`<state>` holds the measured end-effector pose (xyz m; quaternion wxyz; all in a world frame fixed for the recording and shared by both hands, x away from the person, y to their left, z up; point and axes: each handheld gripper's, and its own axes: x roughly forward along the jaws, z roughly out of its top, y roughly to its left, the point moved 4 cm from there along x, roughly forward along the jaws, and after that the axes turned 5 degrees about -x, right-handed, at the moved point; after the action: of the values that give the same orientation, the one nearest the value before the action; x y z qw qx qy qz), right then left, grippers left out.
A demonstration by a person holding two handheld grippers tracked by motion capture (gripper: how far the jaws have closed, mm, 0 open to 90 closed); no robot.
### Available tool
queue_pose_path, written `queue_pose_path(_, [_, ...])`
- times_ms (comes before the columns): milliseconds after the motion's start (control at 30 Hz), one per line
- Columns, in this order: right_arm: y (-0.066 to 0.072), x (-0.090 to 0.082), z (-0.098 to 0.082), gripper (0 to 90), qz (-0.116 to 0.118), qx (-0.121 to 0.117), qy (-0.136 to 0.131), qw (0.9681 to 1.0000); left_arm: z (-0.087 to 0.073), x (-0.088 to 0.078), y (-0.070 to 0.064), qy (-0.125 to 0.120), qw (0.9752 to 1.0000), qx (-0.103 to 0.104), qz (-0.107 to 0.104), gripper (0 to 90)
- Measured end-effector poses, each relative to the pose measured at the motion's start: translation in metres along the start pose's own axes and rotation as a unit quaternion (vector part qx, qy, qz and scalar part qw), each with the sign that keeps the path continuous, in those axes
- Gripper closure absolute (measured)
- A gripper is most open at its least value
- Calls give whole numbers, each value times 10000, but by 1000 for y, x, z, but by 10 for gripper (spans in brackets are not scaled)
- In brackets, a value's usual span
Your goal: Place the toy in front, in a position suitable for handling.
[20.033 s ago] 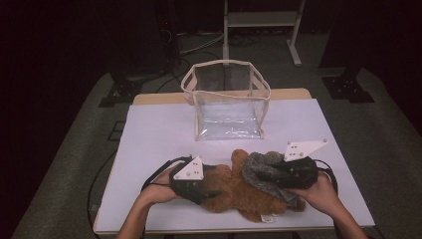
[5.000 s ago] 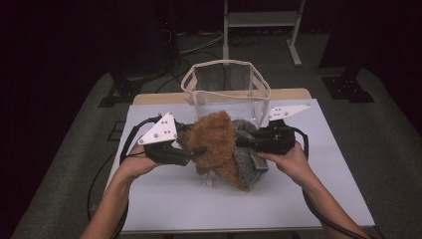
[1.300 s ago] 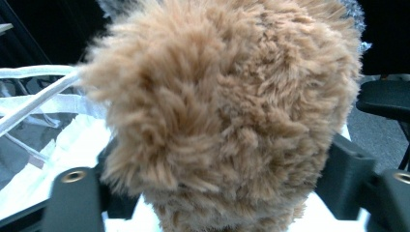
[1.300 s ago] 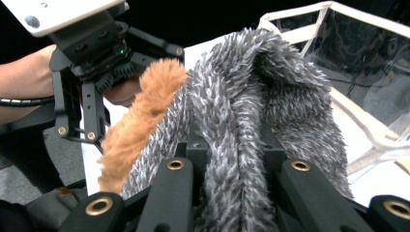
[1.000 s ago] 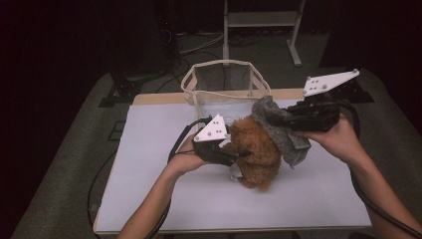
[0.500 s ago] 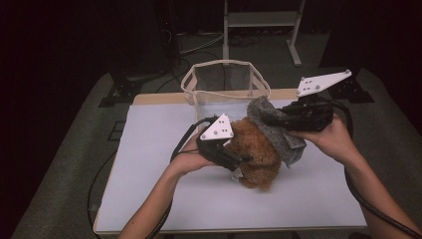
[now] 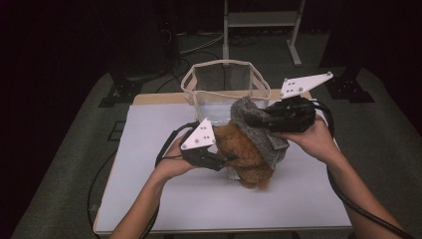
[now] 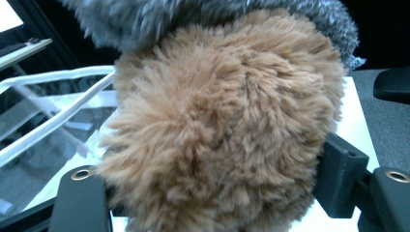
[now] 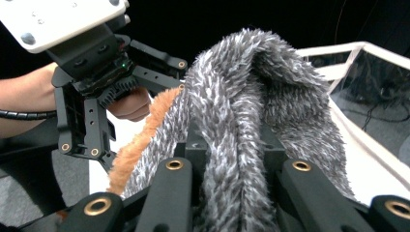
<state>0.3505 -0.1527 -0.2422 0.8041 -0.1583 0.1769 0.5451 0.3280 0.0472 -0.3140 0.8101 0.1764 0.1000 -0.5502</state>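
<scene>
Centrally, just right of mid-frame in the high view: a furry bundle, brown pile underneath and grey pile draped over the top, held up above the white worktop, lower end hanging close to it and perhaps brushing it. Just in front of the clear bag at upper centre.

Gripped at two ends. Right tongs clenched on a fold of the grey layer at the bundle's upper right, seen in the right gripper view as a thick grey rope of pile running up between the jaws. Left tongs on the brown mass from the left, jaws having just been closing, brown pile bulging between them and pressed on both sides in the left gripper view.

Judged as the carrying step: bundle brought to the bag's near wall, not yet over its open mouth. Next, by the look of it: lift both ends above the white rim, carry toward the top of the frame, lower inside, let go. Calls for enough height to keep the hanging brown end from snagging the soft rim or tipping the bag.
</scene>
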Motion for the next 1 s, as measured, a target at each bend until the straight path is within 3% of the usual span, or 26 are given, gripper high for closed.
queue_pose_path(233, [-2,2,-6,731,42,122,-395,9991,-11,-17,4,-85,9998,-137,81,310])
queue_pose_path(367, [-1,15,-8,733,242,159,-431,9986,-9,-26,6,-116,9997,-154,169,190])
queue_pose_path(533, [8,35,-1,733,408,11,-269,9988,-3,-28,4,-33,10000,-78,26,148])
queue_pose_path(633, [14,43,5,731,307,-231,-67,9992,-5,-27,2,126,9999,11,48,244])
queue_pose_path(767, [13,36,7,731,185,-307,-132,9993,-11,-27,3,161,9999,-59,23,280])
queue_pose_path(1000, [7,21,-3,731,127,-68,-422,9990,-10,-20,0,287,9996,44,-3,280])
